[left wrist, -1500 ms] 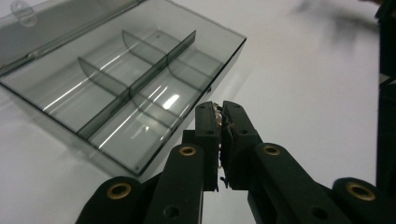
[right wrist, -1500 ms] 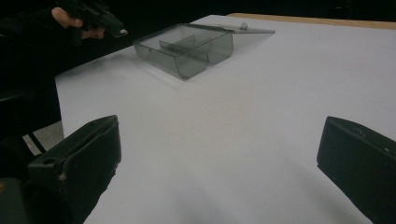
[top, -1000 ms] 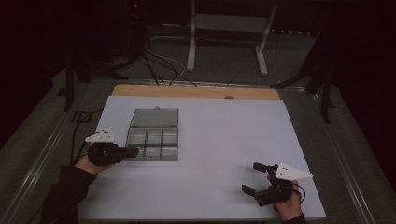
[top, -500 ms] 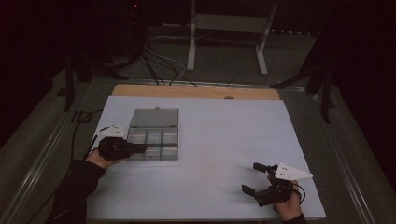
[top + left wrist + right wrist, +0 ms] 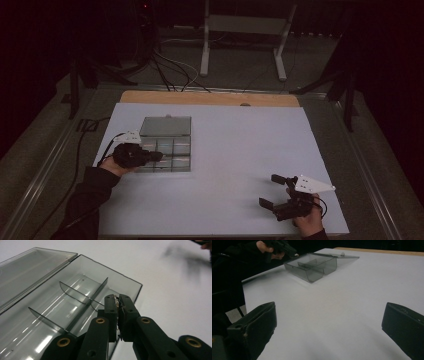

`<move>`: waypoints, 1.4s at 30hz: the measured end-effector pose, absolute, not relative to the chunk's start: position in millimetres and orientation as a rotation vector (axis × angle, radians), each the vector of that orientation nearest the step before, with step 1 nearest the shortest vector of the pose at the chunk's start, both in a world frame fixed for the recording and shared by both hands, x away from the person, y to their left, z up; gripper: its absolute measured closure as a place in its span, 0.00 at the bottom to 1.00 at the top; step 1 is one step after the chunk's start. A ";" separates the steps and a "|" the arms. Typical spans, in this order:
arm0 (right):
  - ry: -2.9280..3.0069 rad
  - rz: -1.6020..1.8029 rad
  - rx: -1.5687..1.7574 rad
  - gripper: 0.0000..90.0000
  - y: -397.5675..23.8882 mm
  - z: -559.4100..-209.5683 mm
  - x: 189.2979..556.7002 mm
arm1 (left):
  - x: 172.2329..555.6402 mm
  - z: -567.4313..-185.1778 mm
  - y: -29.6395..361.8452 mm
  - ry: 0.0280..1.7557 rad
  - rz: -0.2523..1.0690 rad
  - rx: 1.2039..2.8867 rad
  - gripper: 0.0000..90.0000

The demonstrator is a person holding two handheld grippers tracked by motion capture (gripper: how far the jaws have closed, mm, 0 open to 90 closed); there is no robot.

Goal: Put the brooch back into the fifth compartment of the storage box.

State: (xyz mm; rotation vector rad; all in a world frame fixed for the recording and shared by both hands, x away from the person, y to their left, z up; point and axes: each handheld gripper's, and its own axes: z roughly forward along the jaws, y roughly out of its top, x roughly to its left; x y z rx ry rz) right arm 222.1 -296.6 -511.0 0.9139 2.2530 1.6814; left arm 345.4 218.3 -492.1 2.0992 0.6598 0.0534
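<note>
Two hand-held grippers; left (image 5: 118, 305) over unlabelled organizer box (image 5: 75, 290).

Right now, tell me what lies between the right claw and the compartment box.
Nothing: bare white table separates the right claw from the compartment box, seen in the high view.

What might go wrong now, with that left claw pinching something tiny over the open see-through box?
Two risks, I think. The left gripper is shut on a small pale object right above the smoky clear plastic compartment box, near its wall and a divider; released off-centre, the object could land outside or in the wrong compartment. The jaws might also nudge the light box, since the open right gripper isn't steadying it.
</note>
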 end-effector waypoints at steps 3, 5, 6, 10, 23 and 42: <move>2.252 1.684 0.912 0.00 -296.3 -510.8 222.1 | 348.7 -495.4 215.5 0.668 0.047 2.105 0.98; 2.254 1.684 0.915 0.00 -296.1 -511.2 222.1 | 350.9 -496.8 213.3 0.668 0.042 2.111 0.98; 2.254 1.682 0.911 0.00 -295.9 -511.3 222.2 | 351.9 -497.3 212.0 0.665 0.042 2.115 0.98; 2.252 1.687 0.916 0.00 -296.4 -511.5 222.4 | 354.6 -499.0 207.9 0.647 0.046 2.126 0.97; 2.256 1.683 0.924 0.00 -296.6 -512.2 222.7 | 358.1 -499.9 197.7 0.666 0.094 2.212 0.97; 2.252 1.681 0.925 0.00 -297.3 -511.9 223.0 | 351.9 -488.4 207.1 0.734 0.161 2.119 0.42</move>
